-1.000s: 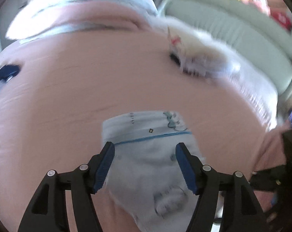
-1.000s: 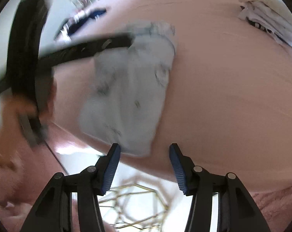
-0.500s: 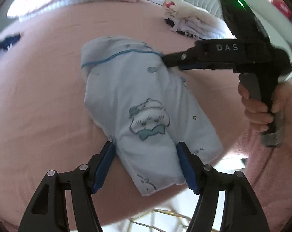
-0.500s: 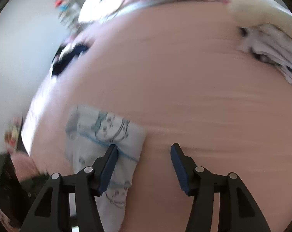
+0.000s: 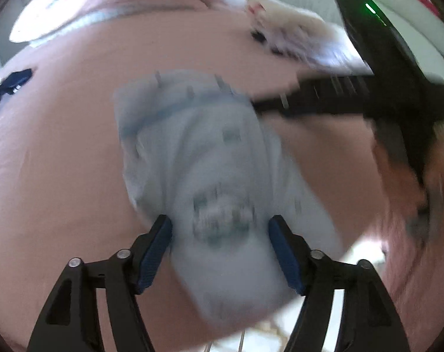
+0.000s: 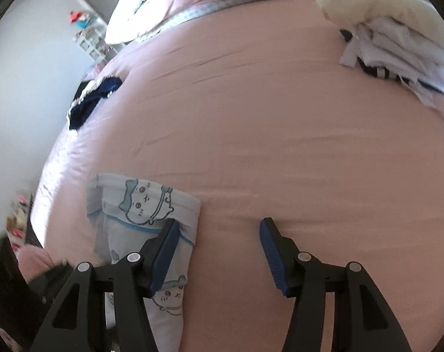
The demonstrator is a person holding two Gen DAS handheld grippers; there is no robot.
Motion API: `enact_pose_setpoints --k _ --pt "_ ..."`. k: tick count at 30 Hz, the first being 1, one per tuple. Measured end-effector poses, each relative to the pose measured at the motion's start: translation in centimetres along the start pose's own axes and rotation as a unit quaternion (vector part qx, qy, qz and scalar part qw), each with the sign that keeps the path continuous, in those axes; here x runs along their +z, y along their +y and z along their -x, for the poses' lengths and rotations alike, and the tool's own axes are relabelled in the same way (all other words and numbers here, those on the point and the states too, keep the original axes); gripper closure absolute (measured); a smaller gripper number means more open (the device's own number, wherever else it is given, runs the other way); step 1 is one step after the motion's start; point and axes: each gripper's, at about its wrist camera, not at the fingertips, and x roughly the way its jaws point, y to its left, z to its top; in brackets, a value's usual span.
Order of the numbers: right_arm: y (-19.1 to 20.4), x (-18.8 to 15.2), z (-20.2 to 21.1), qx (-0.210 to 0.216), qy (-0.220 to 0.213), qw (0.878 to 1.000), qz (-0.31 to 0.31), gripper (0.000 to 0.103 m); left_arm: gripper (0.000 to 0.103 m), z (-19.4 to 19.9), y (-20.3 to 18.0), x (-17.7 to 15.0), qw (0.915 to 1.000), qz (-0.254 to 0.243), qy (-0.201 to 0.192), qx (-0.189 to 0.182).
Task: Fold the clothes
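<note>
A light blue garment (image 5: 210,176) with cartoon prints lies folded lengthwise on the pink bedsheet (image 5: 60,161); the left wrist view is blurred by motion. My left gripper (image 5: 220,228) is open, its fingers on either side of the garment's near part. The black right gripper (image 5: 324,102) comes in from the right, its tip at the garment's far right edge, held by a hand (image 5: 427,193). In the right wrist view the garment (image 6: 145,205) lies low on the left. My right gripper (image 6: 220,228) is open, its left finger (image 6: 166,246) over the garment's edge.
A pile of white clothes (image 6: 398,55) sits at the far right of the bed, under a cream cushion (image 6: 377,8). A navy garment (image 6: 92,99) lies at the left edge. Pillows (image 6: 163,8) lie at the head. The bed's near edge runs just below the garment.
The left gripper has swung and closed in, so the garment's printed part now lies between its fingers. The right gripper has edged forward along the garment's edge. Both stayed open.
</note>
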Motion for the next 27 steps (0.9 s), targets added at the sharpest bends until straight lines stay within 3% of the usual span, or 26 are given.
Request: enact_pose_setpoints --k 1,3,4,6,8,10,12,14,17,18,22,26,27 --pt "0.0 -0.3 0.5 -0.011 -0.001 1.000 -0.002 0.047 0.034 0.6 0.4 0.0 0.9999 0.013 -0.003 -0.010" --pt "0.0 -0.9 1.5 -0.031 -0.005 0.999 -0.006 0.047 0.034 1.9 0.6 0.9 0.9984 0.022 -0.051 -0.007" --pt "0.2 -1.5 2.2 -0.028 -0.011 1.000 -0.007 0.047 0.034 2.5 0.4 1.8 0.9961 0.023 -0.085 -0.006" --pt "0.7 -2.9 3.2 -0.026 -0.018 1.000 -0.003 0.047 0.034 2.2 -0.1 3.3 0.9936 0.017 -0.111 -0.007" --pt "1.1 -4.4 2.6 -0.041 0.003 0.999 0.012 0.047 0.034 0.4 -0.2 4.1 0.9956 0.005 -0.088 0.031" --pt "1.9 -6.5 1.8 -0.070 0.027 0.996 0.045 0.047 0.033 0.2 0.8 3.5 0.9964 0.015 -0.079 0.027" --pt "4.1 -8.7 1.9 -0.119 0.042 0.984 0.126 0.045 0.034 1.2 1.6 2.7 0.9956 0.033 -0.087 0.017" --pt "5.3 -10.4 2.4 -0.147 0.040 0.974 0.168 0.045 0.034 2.1 2.4 1.3 0.9955 0.040 -0.082 0.024" --pt "4.5 -8.9 3.0 -0.091 0.008 0.992 0.093 0.045 0.033 1.0 2.7 -1.9 0.9987 0.040 -0.019 0.024" --pt "3.9 -8.1 3.0 -0.072 -0.003 0.995 0.064 0.045 0.032 0.9 2.3 -2.6 0.9989 0.033 -0.019 0.026" --pt "5.0 -6.6 1.0 -0.047 0.011 0.997 0.054 0.045 0.033 2.9 2.9 -3.1 0.9976 0.060 -0.025 0.023" --pt "6.0 -5.1 -0.9 -0.021 0.025 0.999 0.042 0.045 0.033 4.3 4.7 -2.6 0.9911 0.110 -0.073 -0.017" --pt "5.7 -5.2 -1.0 -0.011 0.021 0.999 0.025 0.045 0.033 4.0 5.4 -2.4 0.9868 0.135 -0.078 -0.042"
